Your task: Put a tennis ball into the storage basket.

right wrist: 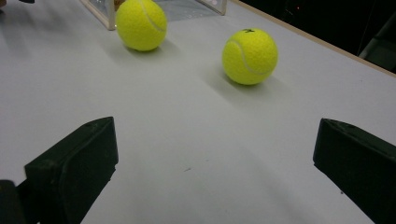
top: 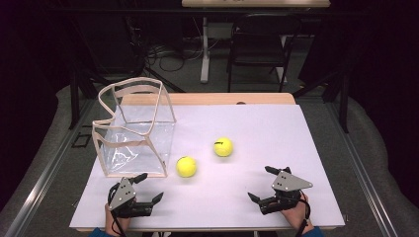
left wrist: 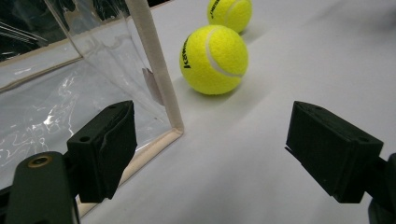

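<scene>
- While you hold both low in the high view, left gripper [top: 150, 187] and right gripper [top: 260, 182] gape empty; near ball [top: 187, 167] and far ball [top: 223, 146] sit mid-frame, right of the clear bag [top: 134, 129].
- Left gripper view: jaws wide, near ball [left wrist: 214, 59] top centre beside the bag edge [left wrist: 156, 74].
- Right gripper view: jaws wide, both balls upper frame on the table [right wrist: 187, 140].

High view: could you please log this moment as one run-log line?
left gripper: open, empty | right gripper: open, empty | near ball: on table beside bag | far ball: on table, apart
</scene>
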Demonstrator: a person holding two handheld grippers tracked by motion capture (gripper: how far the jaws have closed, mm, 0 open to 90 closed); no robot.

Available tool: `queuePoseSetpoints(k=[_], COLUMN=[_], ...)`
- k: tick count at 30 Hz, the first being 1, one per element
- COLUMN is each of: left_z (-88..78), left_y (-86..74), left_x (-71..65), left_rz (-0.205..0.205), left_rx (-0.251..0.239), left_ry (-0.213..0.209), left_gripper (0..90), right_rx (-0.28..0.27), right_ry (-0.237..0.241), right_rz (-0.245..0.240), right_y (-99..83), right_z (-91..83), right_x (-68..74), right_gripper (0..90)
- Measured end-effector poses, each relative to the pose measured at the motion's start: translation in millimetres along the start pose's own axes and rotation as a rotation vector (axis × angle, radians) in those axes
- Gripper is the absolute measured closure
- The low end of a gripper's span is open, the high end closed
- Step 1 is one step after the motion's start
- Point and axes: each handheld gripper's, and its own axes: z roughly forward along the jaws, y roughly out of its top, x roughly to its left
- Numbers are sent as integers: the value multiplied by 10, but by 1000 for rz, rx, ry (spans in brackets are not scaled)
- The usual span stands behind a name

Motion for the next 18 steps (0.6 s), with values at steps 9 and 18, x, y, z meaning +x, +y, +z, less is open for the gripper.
queuePoseSetpoints(k=[9,18], left_z=[7,18], left_y=[4,3], left_x=[-11,-22], left_rz=[1,4], left_rx=[-2,-1], left_ry=[-6,-7], left_gripper=[160,160], right_rx=[5,6], right_ry=[7,9], right_rz=[6,8], right_y=[-7,20], right_z=[10,-5], right_x=[-1,9], right_gripper=[0,0])
